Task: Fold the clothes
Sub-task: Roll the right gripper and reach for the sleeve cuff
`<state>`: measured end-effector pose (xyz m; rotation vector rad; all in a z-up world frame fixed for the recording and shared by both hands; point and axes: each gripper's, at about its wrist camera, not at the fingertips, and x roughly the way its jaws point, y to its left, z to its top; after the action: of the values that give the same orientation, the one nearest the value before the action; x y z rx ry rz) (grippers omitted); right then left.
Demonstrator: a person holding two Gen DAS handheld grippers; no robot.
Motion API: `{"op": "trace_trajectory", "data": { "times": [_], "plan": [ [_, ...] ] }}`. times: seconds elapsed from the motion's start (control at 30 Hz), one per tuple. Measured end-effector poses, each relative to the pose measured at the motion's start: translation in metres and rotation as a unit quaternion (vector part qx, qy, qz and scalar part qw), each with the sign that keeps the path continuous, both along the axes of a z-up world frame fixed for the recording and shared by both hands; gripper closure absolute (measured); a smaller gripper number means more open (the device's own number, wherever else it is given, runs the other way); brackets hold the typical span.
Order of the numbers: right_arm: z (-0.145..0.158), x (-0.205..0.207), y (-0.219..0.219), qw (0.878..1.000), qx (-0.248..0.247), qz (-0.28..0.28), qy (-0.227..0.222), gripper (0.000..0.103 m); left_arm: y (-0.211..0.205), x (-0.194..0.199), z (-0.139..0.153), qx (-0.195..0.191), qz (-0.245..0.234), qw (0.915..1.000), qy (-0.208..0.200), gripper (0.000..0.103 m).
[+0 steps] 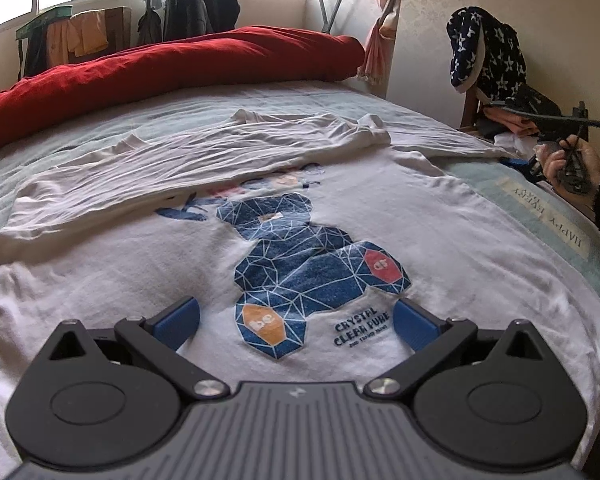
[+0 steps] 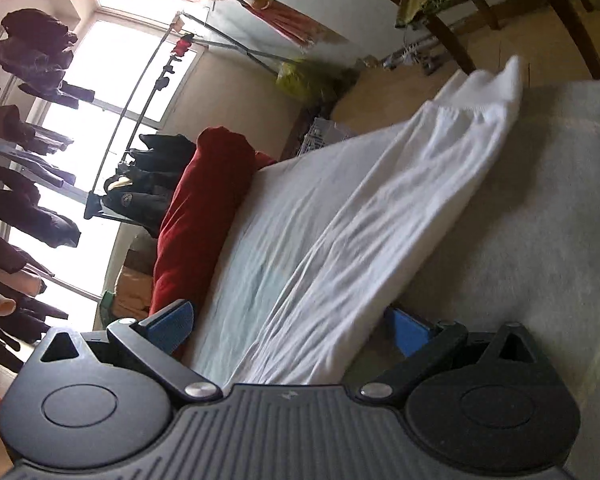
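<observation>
T-shirt [image 1: 140, 264]: light, limp cotton; pinch a hem corner
left gripper [image 1: 296, 322]: spread wide, empty
right gripper [image 2: 292, 328]: spread wide, sleeve between jaws

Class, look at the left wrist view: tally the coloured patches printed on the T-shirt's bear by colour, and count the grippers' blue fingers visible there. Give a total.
Red patches on the white T-shirt: 1
Orange patches: 1
Blue fingers on the left gripper: 2
Total: 4
</observation>
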<state>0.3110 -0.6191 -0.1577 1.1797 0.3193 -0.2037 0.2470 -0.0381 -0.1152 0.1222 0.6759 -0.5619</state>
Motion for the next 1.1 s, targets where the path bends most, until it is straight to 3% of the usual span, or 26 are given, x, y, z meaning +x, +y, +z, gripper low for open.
{"op": "trace_trajectory", "data": {
  "times": [0.3,0.43,0.73,0.9,0.97,1.1],
  "plan": [
    [-0.007,0.023,-0.027,0.999,-0.022,-0.034,-0.015,0.000,0.000,0.002,-0.001,-0.003,0.000,1.0000,-0.001,0.001],
    [-0.012,0.019,-0.036,0.998,-0.008,-0.057,-0.036,0.000,0.001,0.002,-0.002,-0.005,-0.001,1.0000,-0.001,0.001],
    [-0.006,0.028,-0.032,0.998,-0.035,-0.046,-0.010,0.000,0.002,0.003,-0.002,-0.008,-0.001,1.0000,-0.001,0.001],
    [-0.004,0.020,-0.030,0.998,-0.005,-0.047,-0.050,0.000,0.002,0.004,-0.002,-0.009,-0.002,1.0000,-0.001,0.001],
    [0.000,0.019,-0.028,0.996,0.010,-0.032,-0.082,0.000,0.002,0.003,-0.002,-0.010,-0.002,1.0000,-0.001,0.001],
    [0.015,0.023,-0.018,0.995,0.015,0.003,-0.097,0.000,0.001,0.003,-0.001,-0.006,-0.001,1.0000,-0.001,0.001]
  ]
}}
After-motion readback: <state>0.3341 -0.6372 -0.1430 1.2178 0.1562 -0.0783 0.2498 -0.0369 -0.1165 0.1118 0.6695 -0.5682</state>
